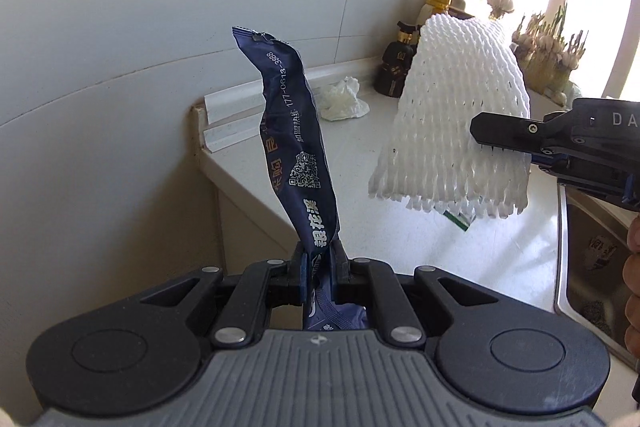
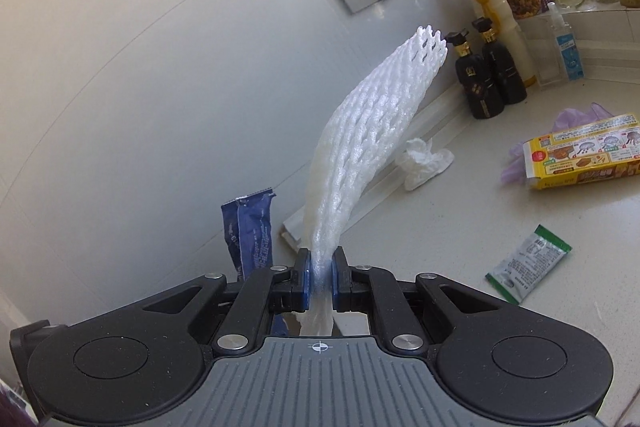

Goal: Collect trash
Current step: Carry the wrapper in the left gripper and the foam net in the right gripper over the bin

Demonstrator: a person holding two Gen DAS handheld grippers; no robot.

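Holding wrapper [image 1: 294, 143] and foam net [image 2: 360, 131]

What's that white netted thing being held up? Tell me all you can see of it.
The foam net is a white sleeve of soft, spongy mesh with diamond-shaped holes, the kind that wraps fruit. It looks light and flattened, its far end frayed into little points. The right gripper has its jaws shut on one end, so it is held clear of the counter. Nothing else touches it.
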